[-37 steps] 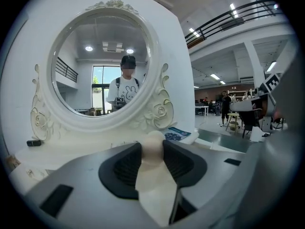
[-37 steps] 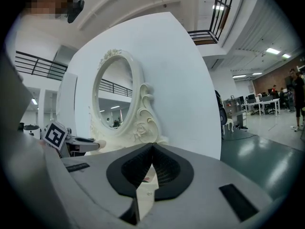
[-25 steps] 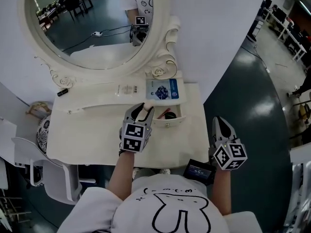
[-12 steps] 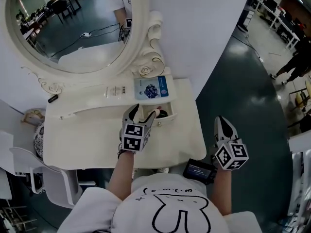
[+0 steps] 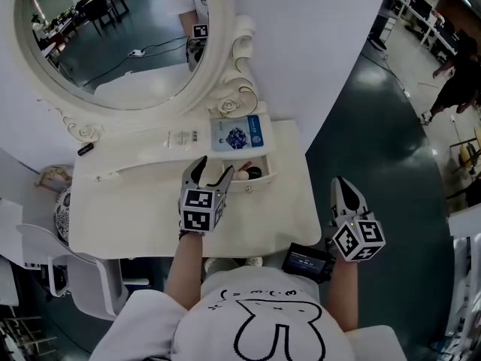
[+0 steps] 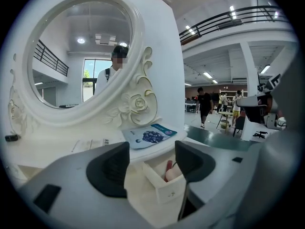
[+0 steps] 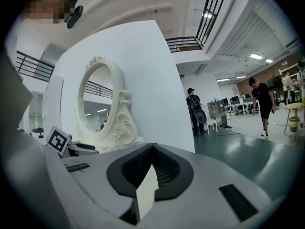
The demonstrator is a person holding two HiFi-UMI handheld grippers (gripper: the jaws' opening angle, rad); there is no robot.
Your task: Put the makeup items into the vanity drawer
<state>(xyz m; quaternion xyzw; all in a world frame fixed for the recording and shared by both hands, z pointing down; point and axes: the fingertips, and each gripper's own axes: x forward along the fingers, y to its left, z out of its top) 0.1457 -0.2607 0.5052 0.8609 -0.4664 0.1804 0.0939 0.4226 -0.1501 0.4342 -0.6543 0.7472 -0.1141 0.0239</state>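
Makeup items already lie in the open vanity drawer, at the right end of the tabletop just below the raised shelf. They are a pale rounded puff, a red stick and a dark round piece, all too small to name surely. The biggest piece still outside is a blue-printed sachet, flat on the shelf directly behind the drawer. It looks light, thin and floppy, with a slick film skin. Lying flush, it offers no edge to bite, so I would slide it until a border overhangs the shelf and pinch there. The puff should squash under the pads. The stick looks rigid, smooth and apt to roll, so it is best taken across its middle.

The left gripper hovers just in front of the drawer. Its jaws have just been opening and stand wide apart with nothing between them. The right gripper hangs beyond the table's right edge, well apart from everything, with its jaws together and empty.

Around it all is an open hall with a dark glossy floor and a white partition wall behind the vanity. The vanity top is cream, hard, smooth and mostly bare, so things will slide easily on it. An oval mirror in a carved frame rises behind it. A small black object sits at the shelf's left end.
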